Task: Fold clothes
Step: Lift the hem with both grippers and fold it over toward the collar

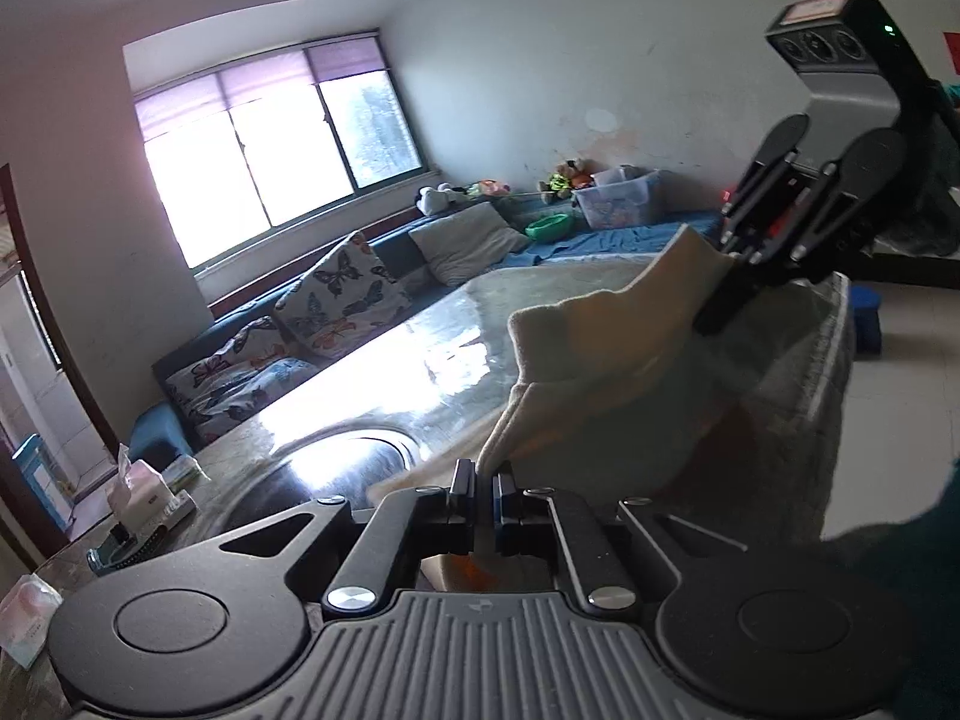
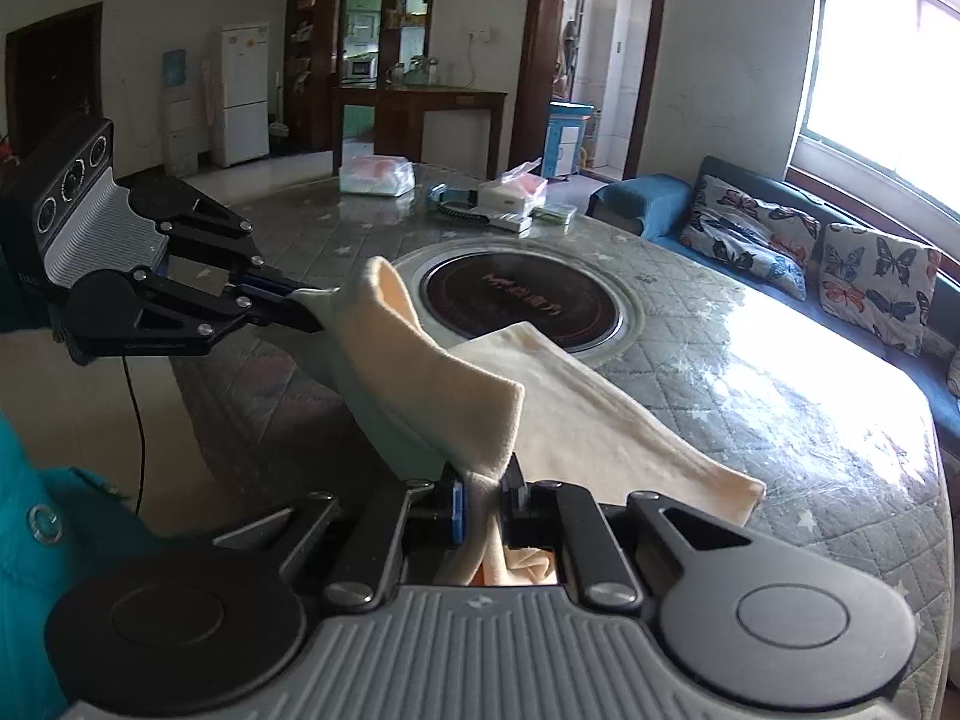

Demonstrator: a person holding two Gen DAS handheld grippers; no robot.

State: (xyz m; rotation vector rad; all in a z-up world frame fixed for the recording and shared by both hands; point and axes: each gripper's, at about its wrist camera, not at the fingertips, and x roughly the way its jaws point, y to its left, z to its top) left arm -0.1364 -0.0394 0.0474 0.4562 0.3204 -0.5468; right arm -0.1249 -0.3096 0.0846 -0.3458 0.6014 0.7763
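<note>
- Big table (image 2: 780, 372) with a quilted cover under clear plastic fills most of both views, and a round cooktop (image 2: 522, 300) is sunk into its middle.
- Cream cloth (image 2: 456, 384) hangs stretched between the two grippers; its far end drapes down onto the table right beside the cooktop.
- Left gripper (image 1: 485, 495) has its fingers pinched together on one edge of the cloth.
- Right gripper (image 2: 483, 498) is clamped on the other edge, fabric bunching between its pads.
- Tissue packs (image 2: 377, 175) and what looks like a brush sit well back on the table, hard to make out.
</note>
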